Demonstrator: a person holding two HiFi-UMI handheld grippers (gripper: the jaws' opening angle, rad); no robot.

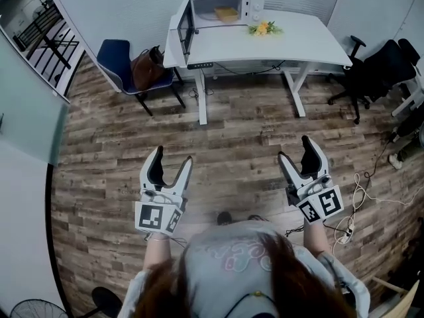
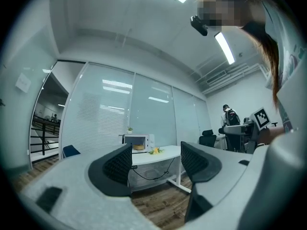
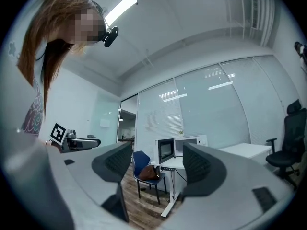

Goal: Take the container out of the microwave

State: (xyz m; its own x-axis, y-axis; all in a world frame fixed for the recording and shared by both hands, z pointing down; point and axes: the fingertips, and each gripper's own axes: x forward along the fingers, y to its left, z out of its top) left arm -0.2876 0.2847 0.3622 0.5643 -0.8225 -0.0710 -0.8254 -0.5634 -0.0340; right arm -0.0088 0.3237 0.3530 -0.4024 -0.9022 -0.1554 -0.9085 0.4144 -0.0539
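A white microwave (image 1: 225,2) stands at the back left of a white table (image 1: 285,45), its door (image 1: 186,28) swung open to the left. Inside sits a yellowish container (image 1: 226,13), which also shows small in the left gripper view (image 2: 139,147). Both grippers hang over the wooden floor, well short of the table. My left gripper (image 1: 173,156) is open and empty, and between its fingers I see the microwave (image 2: 137,141) far off. My right gripper (image 1: 294,148) is open wide with nothing in it, facing the microwave (image 3: 180,147) and its door (image 3: 166,151).
A blue chair (image 1: 116,58) with a brown bag (image 1: 147,67) stands left of the table. Yellow flowers (image 1: 265,28) lie on the table beside the microwave. A black office chair (image 1: 377,71) is at the right, and cables (image 1: 358,197) lie on the floor near my right side.
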